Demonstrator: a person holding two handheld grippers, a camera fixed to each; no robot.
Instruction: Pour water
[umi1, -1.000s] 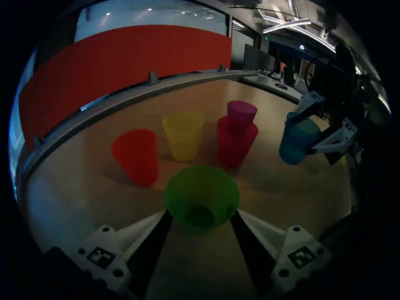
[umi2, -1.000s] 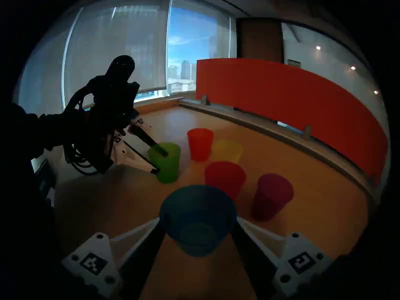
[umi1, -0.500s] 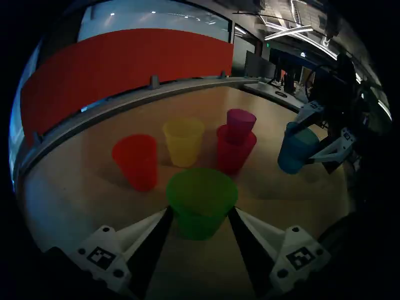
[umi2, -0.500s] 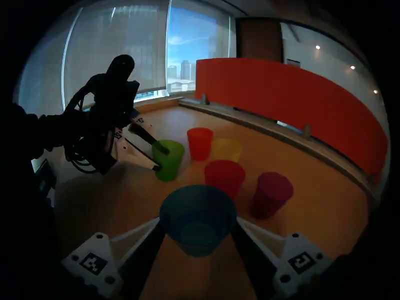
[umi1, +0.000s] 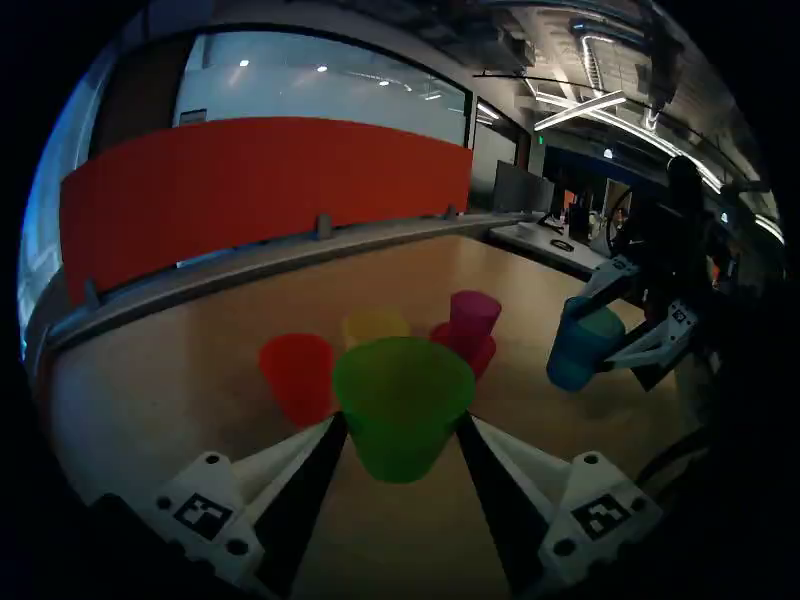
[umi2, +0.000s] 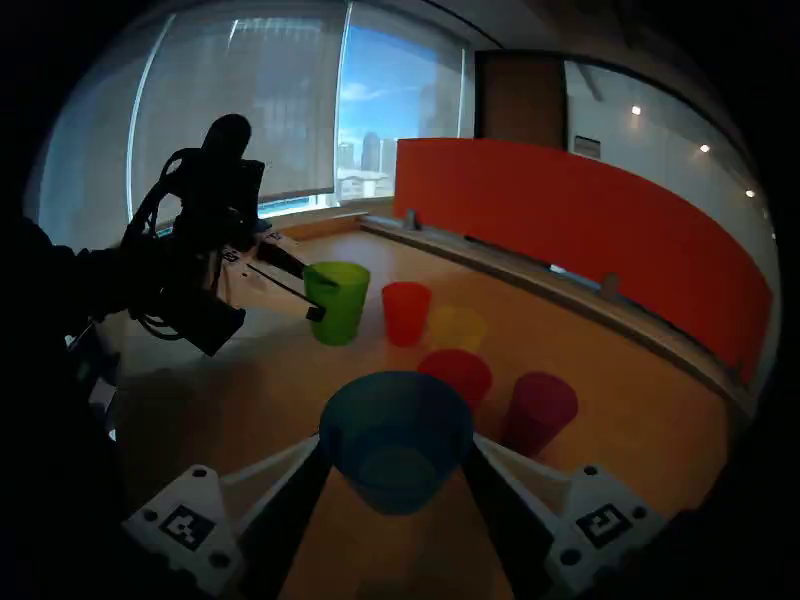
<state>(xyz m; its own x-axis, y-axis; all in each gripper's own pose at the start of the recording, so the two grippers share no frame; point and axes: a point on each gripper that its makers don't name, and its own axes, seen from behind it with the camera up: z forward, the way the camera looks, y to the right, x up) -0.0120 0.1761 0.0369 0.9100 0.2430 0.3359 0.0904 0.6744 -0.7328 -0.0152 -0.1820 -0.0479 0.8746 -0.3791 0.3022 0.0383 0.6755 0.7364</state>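
My left hand-held gripper (umi1: 400, 425) is clamped on the green cup (umi1: 403, 400) at the bottom centre of the left gripper view. The cup is upright and, as far as I can judge, lifted off the surface (umi1: 150, 400). My right hand-held gripper (umi2: 396, 445) grips the blue cup (umi2: 395, 440) the same way, at the bottom centre of its own view. The two cups are well apart.

I take the step in hand to be bringing them together for the pour. I would close the gap first and set one rim just above the other's mouth. Then I would tip slowly while holding the receiving cup level.

Inside the blue cup I see a paler disc low down; I cannot tell whether it is water or bare base. The green cup's inside is hidden. Mid-frame stand an orange cup (umi1: 297, 375), a yellow cup (umi1: 374, 325), a red cup (umi1: 484, 352) and a purple cup (umi1: 473, 312). I cannot make out what is in them.
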